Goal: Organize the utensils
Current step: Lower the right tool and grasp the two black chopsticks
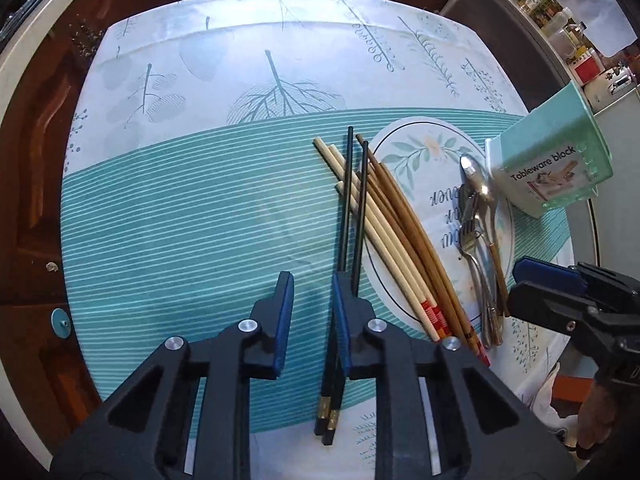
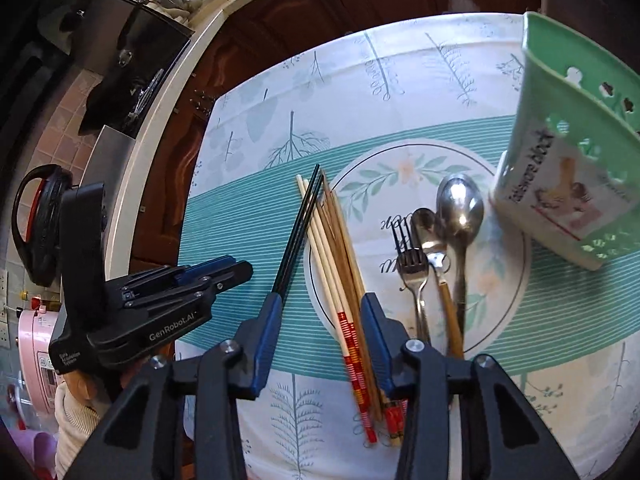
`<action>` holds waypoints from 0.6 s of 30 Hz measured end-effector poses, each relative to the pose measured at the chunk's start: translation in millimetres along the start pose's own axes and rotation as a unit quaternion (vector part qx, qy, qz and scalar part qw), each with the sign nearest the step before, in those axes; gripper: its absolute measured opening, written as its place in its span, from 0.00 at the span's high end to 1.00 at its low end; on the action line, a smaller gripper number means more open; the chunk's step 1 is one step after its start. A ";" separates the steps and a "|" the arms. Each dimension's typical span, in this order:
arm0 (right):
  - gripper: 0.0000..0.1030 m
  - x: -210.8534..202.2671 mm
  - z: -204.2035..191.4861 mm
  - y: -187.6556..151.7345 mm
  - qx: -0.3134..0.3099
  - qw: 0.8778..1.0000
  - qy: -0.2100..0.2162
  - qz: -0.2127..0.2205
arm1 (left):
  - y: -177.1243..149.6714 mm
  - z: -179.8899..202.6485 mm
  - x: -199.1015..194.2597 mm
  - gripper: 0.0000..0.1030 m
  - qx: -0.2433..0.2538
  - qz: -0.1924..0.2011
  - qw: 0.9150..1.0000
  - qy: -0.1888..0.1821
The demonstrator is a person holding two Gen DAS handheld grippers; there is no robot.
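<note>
A bundle of pale chopsticks [image 1: 384,232] and brown chopsticks [image 1: 408,224] lies across the left rim of a flowered plate [image 1: 420,136]. Two black chopsticks [image 1: 348,200] lie beside them on the cloth. My left gripper [image 1: 312,292] is open just above the black pair, which runs under its right finger. My right gripper [image 2: 320,308] is open and straddles the red-banded pale chopsticks [image 2: 344,320] and the brown ones without pressing them. A fork [image 2: 412,260] and two spoons [image 2: 460,208] rest on the plate [image 2: 492,288]. A green tableware holder [image 2: 568,152] stands tilted at the right.
A teal-striped leaf-print cloth [image 1: 180,220] covers the table, with bare cloth to the left of the chopsticks. Dark wooden cabinets [image 2: 320,4] run behind. A black and red kettle [image 2: 40,220] and a pink appliance [image 2: 36,352] stand off to the left. Jars [image 1: 560,20] line a counter.
</note>
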State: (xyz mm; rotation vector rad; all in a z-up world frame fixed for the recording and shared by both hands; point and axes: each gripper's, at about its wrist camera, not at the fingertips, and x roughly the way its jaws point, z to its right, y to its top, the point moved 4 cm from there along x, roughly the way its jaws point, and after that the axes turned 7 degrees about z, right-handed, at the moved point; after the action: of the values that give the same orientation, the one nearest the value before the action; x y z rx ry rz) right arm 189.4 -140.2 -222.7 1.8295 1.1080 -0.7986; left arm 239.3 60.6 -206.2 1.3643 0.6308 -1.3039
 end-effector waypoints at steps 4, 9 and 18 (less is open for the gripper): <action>0.60 5.9 0.4 -0.6 0.004 1.000 0.000 -0.005 | 0.1 2.9 11.4 0.85 0.012 -0.014 1.000 -0.004; 0.60 10.1 2.5 0.2 0.008 1.000 -0.004 -0.009 | 1.3 10.7 19.4 0.85 0.022 -0.023 0.999 -0.010; 0.60 14.6 -0.4 -2.1 0.005 1.000 -0.004 -0.014 | 4.2 21.5 31.3 0.85 0.035 -0.038 0.999 -0.009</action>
State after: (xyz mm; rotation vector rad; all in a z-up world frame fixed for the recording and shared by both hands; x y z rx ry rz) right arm 193.4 -133.7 -235.4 1.8217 1.1286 -0.8286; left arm 243.7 30.6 -229.4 1.3953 0.6353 -1.4082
